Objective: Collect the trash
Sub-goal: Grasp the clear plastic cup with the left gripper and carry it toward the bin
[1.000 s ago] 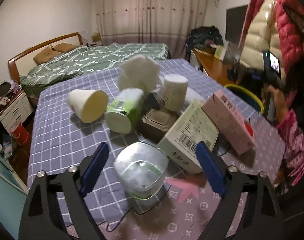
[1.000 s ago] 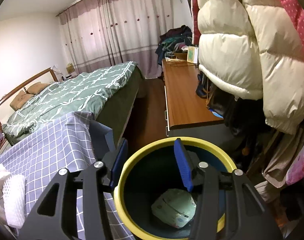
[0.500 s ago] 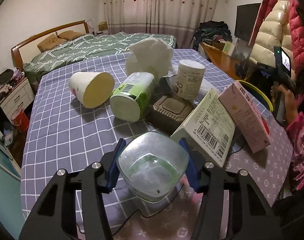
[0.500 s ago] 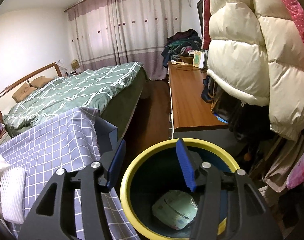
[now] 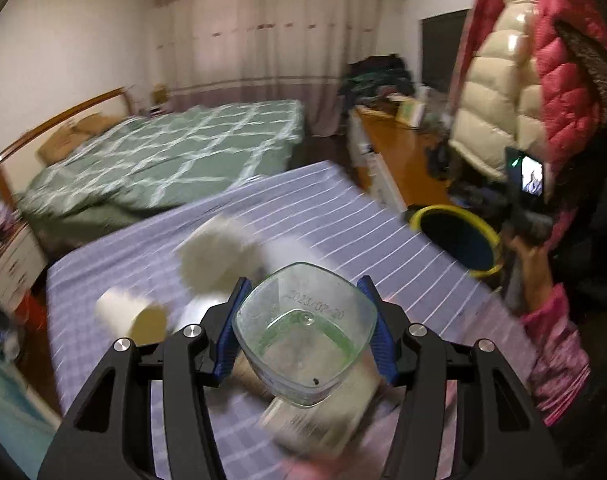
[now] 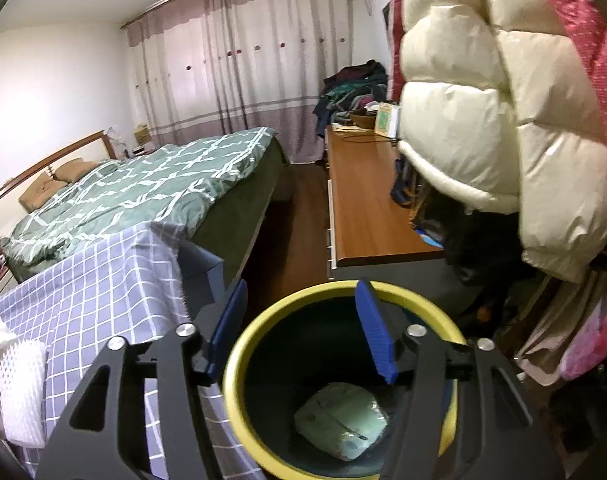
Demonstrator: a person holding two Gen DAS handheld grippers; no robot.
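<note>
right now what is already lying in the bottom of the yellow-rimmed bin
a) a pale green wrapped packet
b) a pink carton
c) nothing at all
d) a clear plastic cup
a: the right wrist view looks down into the yellow-rimmed bin, and a pale green wrapped packet lies on its dark floor, while the clear plastic cup is clamped in the left tool.

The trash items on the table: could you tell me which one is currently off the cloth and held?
The clear plastic cup, clamped between the left gripper pads; the white cups remain on the tablecloth.
</note>
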